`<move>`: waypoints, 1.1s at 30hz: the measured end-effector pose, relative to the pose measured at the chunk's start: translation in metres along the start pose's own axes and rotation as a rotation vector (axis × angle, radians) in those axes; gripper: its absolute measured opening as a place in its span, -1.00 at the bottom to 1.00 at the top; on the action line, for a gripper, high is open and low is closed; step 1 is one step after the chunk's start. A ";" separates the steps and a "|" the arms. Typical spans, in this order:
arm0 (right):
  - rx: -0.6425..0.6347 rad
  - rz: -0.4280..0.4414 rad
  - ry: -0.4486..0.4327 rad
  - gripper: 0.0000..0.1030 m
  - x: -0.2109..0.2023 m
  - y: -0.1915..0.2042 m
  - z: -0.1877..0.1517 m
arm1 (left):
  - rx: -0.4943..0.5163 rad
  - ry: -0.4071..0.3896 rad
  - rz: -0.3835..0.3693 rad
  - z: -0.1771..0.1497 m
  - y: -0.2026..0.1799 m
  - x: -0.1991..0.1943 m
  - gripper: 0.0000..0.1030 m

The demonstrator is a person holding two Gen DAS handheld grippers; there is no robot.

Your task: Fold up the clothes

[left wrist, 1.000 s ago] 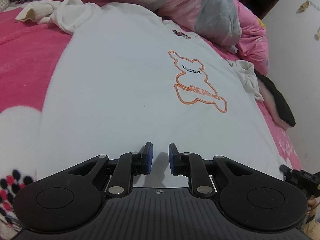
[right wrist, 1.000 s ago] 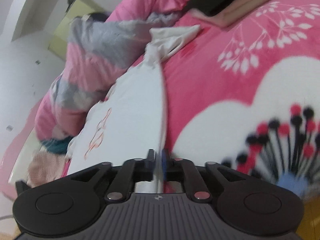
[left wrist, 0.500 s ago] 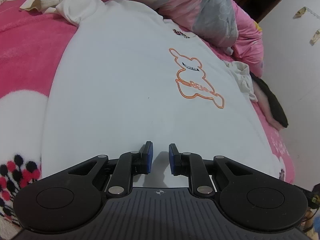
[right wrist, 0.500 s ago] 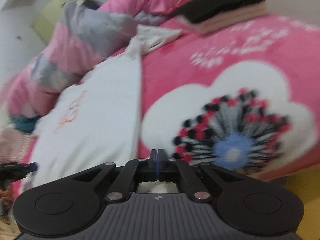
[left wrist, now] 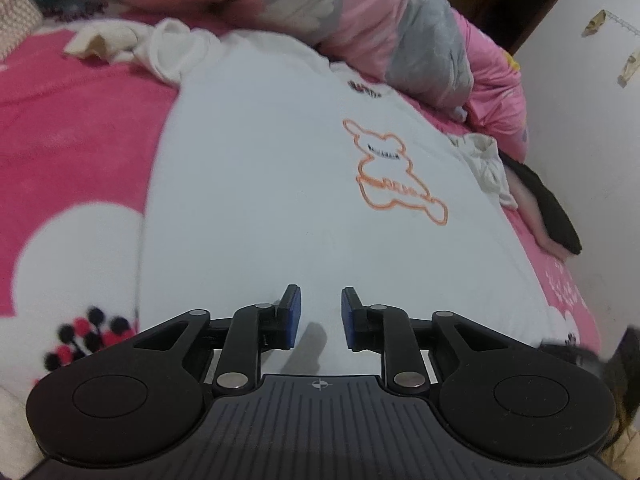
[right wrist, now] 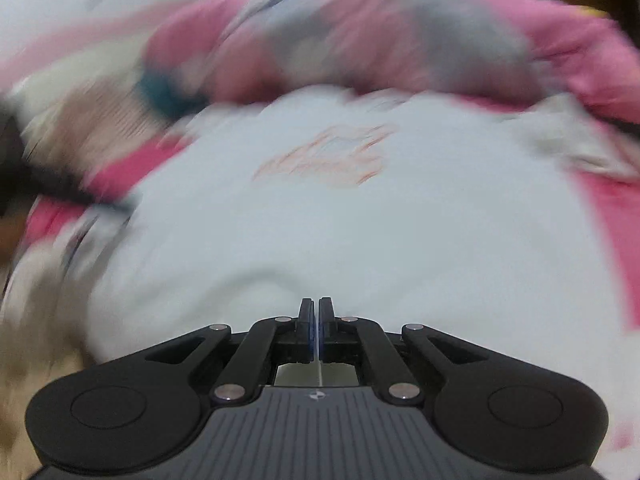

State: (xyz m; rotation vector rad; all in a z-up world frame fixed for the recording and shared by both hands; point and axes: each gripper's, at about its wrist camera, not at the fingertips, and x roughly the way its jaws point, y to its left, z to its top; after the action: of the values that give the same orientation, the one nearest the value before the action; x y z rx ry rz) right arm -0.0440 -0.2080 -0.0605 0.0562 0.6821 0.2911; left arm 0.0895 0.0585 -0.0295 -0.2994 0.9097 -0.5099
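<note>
A white T-shirt (left wrist: 280, 184) with an orange bear outline (left wrist: 394, 174) lay flat on the pink blanket (left wrist: 68, 152), straight ahead of both tongs. The left tongs (left wrist: 320, 316) stood released over its hem. The right tongs (right wrist: 316, 326) were clenched on a thin edge of the shirt. Beyond lay a pink-and-grey quilt (left wrist: 380, 20), and a white wall (left wrist: 592, 128) to the right.

Nothing can be read with certainty. The white shirt (left wrist: 280, 184) carries an orange bear outline (left wrist: 394, 176) with small dark lettering across its head and orange lettering across its belly, plus a dark mark near the collar, all too blurred to make out.
</note>
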 end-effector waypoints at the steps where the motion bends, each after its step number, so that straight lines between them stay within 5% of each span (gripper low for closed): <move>1: -0.041 0.037 0.002 -1.00 -0.003 0.008 -0.001 | 0.005 -0.003 0.001 0.002 -0.001 0.001 -0.55; 8: 0.270 -0.147 -0.130 -0.97 -0.015 -0.100 0.042 | 0.025 0.002 -0.004 0.012 -0.009 0.017 -0.55; 15: 0.429 -0.211 -0.057 -0.97 0.066 -0.206 0.088 | 0.038 0.048 0.033 0.011 -0.009 0.040 -0.55; 17: 0.449 -0.310 -0.012 -1.00 0.096 -0.236 0.090 | 0.038 0.051 0.033 0.011 -0.007 0.042 -0.54; 21: 0.597 -0.395 -0.072 -1.00 0.094 -0.284 0.093 | 0.044 0.060 0.019 0.014 -0.004 0.046 -0.54; 24: 0.587 -0.338 -0.106 -0.96 0.073 -0.279 0.099 | 0.042 0.067 0.001 0.016 0.001 0.047 -0.54; 28: 0.508 -0.106 0.010 -0.95 0.088 -0.257 0.101 | 0.015 0.074 -0.032 0.018 0.008 0.050 -0.54; 31: 0.498 -0.188 0.077 -1.00 0.122 -0.267 0.105 | -0.005 0.073 -0.039 0.019 0.009 0.050 -0.54; 33: 0.572 -0.249 0.022 -1.00 0.126 -0.288 0.111 | -0.004 0.072 -0.032 0.020 0.009 0.048 -0.54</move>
State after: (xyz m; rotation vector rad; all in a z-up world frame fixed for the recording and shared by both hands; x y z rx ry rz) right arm 0.1896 -0.4429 -0.0938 0.5097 0.7693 -0.1501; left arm 0.1326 0.0406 -0.0543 -0.3013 0.9774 -0.5508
